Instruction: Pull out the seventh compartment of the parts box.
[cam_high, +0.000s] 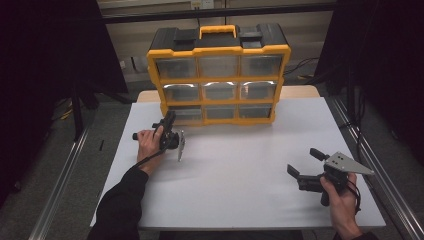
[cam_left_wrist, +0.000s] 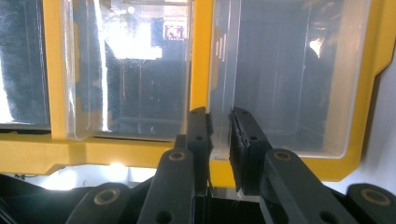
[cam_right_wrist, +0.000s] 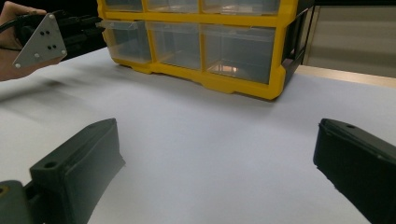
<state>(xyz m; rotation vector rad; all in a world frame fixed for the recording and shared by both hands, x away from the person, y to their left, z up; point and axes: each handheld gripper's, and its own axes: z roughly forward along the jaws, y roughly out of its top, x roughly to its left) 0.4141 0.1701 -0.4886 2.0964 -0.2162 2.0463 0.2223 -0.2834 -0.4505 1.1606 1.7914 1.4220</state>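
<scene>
A yellow and black drawer organizer (cam_high: 218, 50) with clear drawers stands at the back of the white table (cam_high: 240, 170). My left gripper (cam_high: 170, 118) reaches to its bottom-left drawer (cam_high: 187, 114). In the left gripper view the jaws of the left gripper (cam_left_wrist: 219, 126) stand close together, with the clear front lip of the drawer (cam_left_wrist: 280, 84) pinched between the pads. In the right gripper view that drawer (cam_right_wrist: 128, 39) sticks out slightly from the organizer's frame (cam_right_wrist: 243, 86), with the left gripper (cam_right_wrist: 95, 25) at its lip. My right gripper (cam_high: 303, 161) rests low at the front right, open, with nothing between its jaws (cam_right_wrist: 217, 140).
The other clear drawers look closed. Bare white table lies between the two hands. The table's front edge runs close to the right hand. Dark curtains hang on both sides, and metal rails (cam_high: 60, 190) run along the floor.
</scene>
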